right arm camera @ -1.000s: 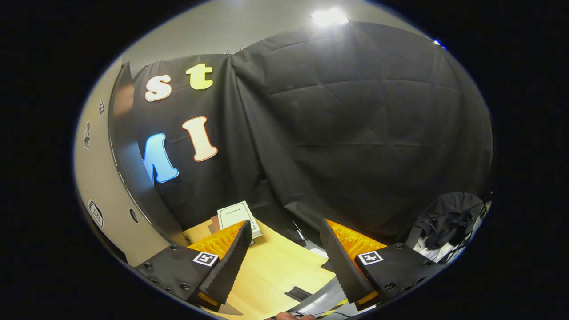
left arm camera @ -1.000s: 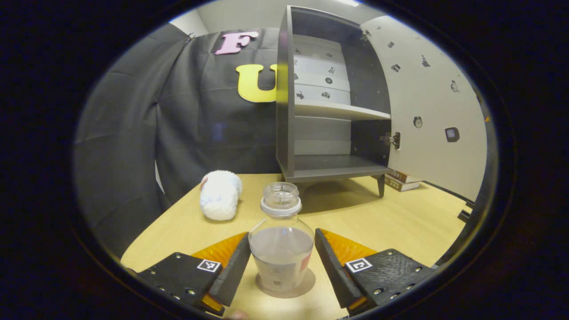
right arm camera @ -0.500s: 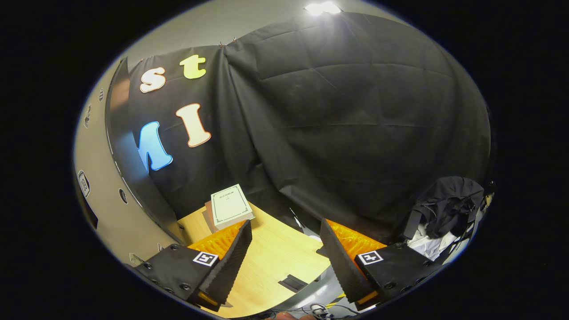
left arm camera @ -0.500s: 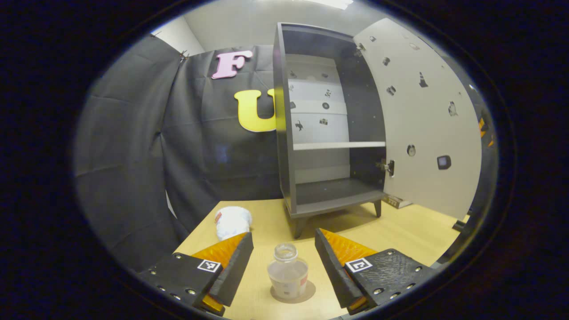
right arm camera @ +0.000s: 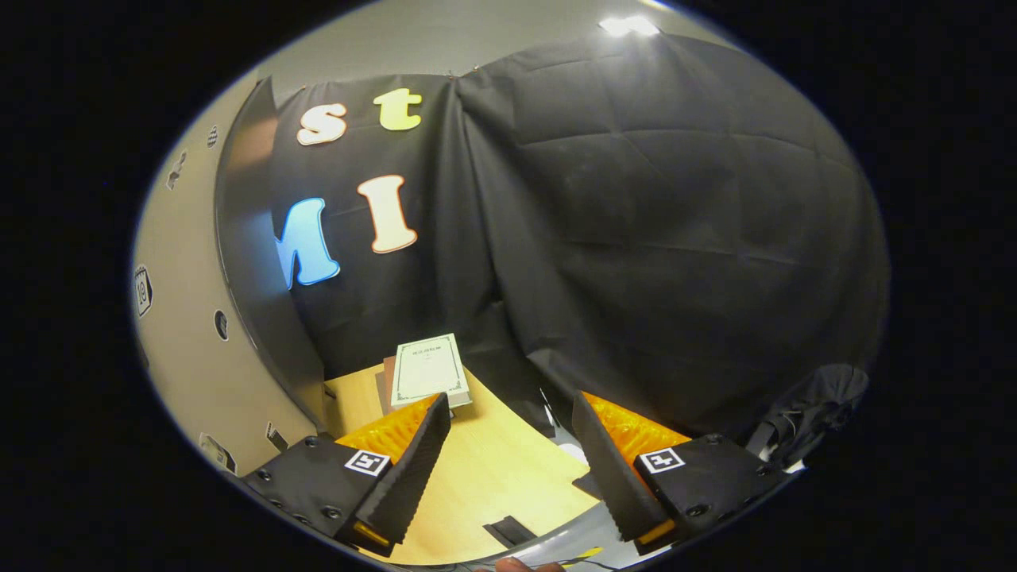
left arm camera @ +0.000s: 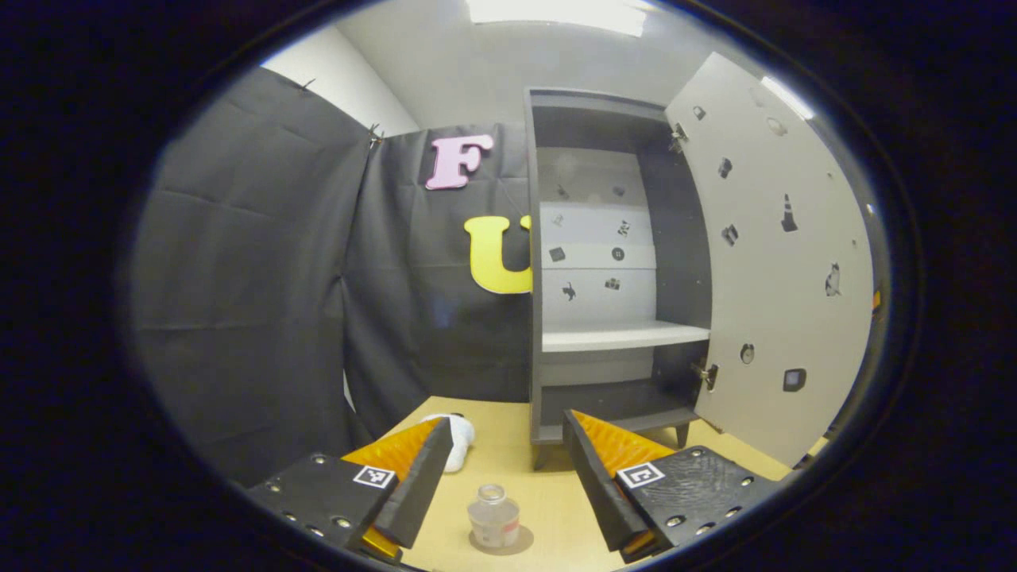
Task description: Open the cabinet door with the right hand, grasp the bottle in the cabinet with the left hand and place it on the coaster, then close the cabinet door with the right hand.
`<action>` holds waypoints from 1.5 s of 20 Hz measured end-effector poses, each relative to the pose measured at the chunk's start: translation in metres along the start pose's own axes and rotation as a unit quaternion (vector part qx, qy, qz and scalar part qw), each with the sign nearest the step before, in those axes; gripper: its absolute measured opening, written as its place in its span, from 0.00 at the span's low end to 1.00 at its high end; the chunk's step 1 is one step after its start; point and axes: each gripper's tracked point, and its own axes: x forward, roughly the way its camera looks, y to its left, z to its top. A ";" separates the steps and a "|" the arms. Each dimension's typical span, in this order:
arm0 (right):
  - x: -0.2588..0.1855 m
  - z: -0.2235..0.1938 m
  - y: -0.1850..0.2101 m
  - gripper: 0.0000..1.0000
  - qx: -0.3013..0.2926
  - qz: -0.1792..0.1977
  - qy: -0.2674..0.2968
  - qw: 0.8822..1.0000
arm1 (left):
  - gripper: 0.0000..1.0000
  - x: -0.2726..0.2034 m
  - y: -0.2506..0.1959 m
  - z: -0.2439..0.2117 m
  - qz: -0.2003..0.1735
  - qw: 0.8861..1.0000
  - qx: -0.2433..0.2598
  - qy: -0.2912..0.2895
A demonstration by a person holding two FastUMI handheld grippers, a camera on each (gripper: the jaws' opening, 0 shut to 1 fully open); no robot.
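Cabinet (left arm camera: 612, 262): seen at 1 o'clock in left gripper view, upright on table (left arm camera: 548, 492); both shelves bare, small stickers on back panel, none legible.
Door (left arm camera: 775, 270): swung wide open at 3 o'clock; small stickers, too small to be read. Its edge is seen at 9 o'clock in right gripper view.
Book (right arm camera: 429, 371): at 11 o'clock past right fingers, on table corner; cover print too small to be read.
Left gripper (left arm camera: 506, 483): held back from and above bottle, aimed at cabinet; fingers wide apart, nothing btwn pads.
Right gripper (right arm camera: 510, 469): held over table edge beside door; fingers spread, nothing held.
Plush toy (left arm camera: 456, 438): white, at 11 o'clock of bottle.
Bottle (left arm camera: 493, 517): upright on coaster (left arm camera: 518, 543), at 6 o'clock btwn left fingers w/o contact; label unreadable.
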 end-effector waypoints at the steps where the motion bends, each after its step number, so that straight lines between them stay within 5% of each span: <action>1: 0.002 0.005 0.007 0.98 -0.006 0.018 -0.002 1.000 | 0.84 -0.005 -0.011 0.007 0.000 1.000 -0.008 -0.006; 6: -0.009 0.035 0.052 0.98 -0.056 0.122 -0.027 0.991 | 0.86 -0.036 -0.056 0.030 -0.011 0.999 -0.034 -0.030; 12: -0.049 0.081 0.103 0.93 -0.065 0.262 -0.058 0.961 | 0.86 -0.080 -0.074 0.059 -0.011 0.998 -0.038 -0.039; 18: -0.088 0.113 0.138 0.93 -0.043 0.365 -0.060 0.928 | 0.88 -0.115 -0.057 0.101 0.067 0.997 -0.015 -0.020; 21: -0.102 0.123 0.148 0.98 -0.044 0.384 -0.067 0.920 | 0.87 -0.116 -0.054 0.112 0.065 0.998 -0.021 -0.011; 24: -0.104 0.132 0.148 0.98 -0.052 0.371 -0.082 0.924 | 0.87 -0.116 -0.012 0.127 0.116 0.993 0.019 -0.027; 30: -0.116 0.135 0.158 0.98 -0.038 0.353 -0.088 0.931 | 0.87 -0.084 0.019 0.113 0.093 0.996 -0.010 -0.010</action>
